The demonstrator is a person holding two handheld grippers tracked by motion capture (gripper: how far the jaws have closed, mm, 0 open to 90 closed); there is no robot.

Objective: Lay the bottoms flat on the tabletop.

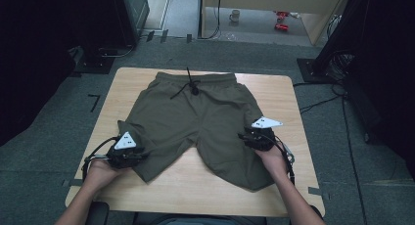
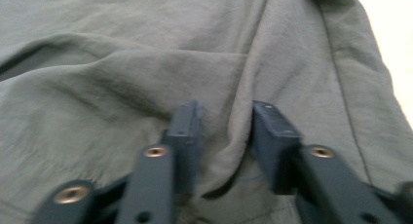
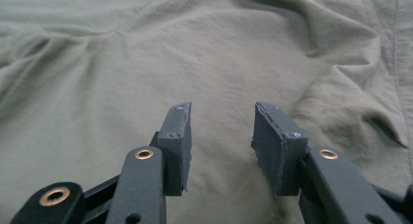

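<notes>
- Shorts [image 1: 195, 122] of olive-green cloth lay spread flat on the wooden table [image 1: 293, 102], waistband toward the far edge and both legs pointing toward the person.
- A black drawstring [image 1: 188, 85] trailed loosely across the waistband.
- The left gripper [image 1: 128, 151] sat at the outer hem of the leg on the person's left; in the left gripper view its jaws stood partly apart with a raised ridge of fabric [image 2: 234, 136] between them, not yet pinched.
- The right gripper [image 1: 257, 139] rested on the outer side of the other leg; in the right gripper view its jaws were parted, and the cloth [image 3: 221, 151] lay smooth under the gap, ungripped.
- Both hands [image 1: 100, 173] held the grippers from the near edge.
</notes>
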